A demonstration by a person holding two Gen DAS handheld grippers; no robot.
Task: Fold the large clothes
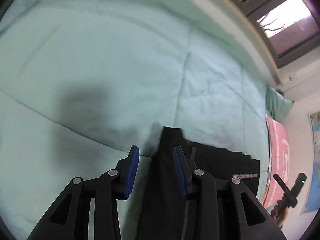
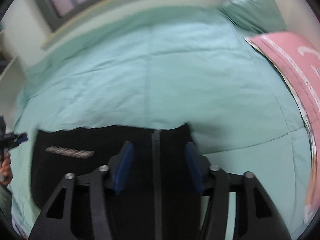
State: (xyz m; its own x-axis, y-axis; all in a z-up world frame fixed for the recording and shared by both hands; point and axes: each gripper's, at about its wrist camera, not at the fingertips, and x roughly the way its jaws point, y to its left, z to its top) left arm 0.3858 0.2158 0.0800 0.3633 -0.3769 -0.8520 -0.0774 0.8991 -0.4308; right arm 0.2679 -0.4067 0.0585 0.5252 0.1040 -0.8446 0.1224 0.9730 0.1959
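Note:
A black garment (image 1: pixel 216 166) with a small grey label lies on the pale green bed cover (image 1: pixel 120 60). My left gripper (image 1: pixel 156 152) is open over the garment's left edge, its blue pads (image 1: pixel 132 170) apart. In the right wrist view the garment (image 2: pixel 84 172) lies under my right gripper (image 2: pixel 158 146), which is open over its right end; a grey stripe (image 2: pixel 156 160) runs between the fingers. The right gripper also shows at the far right of the left wrist view (image 1: pixel 290 188), the left one at the left edge of the right wrist view (image 2: pixel 12 140).
A pink cloth with white print (image 2: pixel 290 64) lies along the bed's right side, with a green pillow (image 2: pixel 254 10) beyond it. A window (image 1: pixel 288 20) and a pale wall stand behind the bed. A map hangs on the wall (image 1: pixel 316 160).

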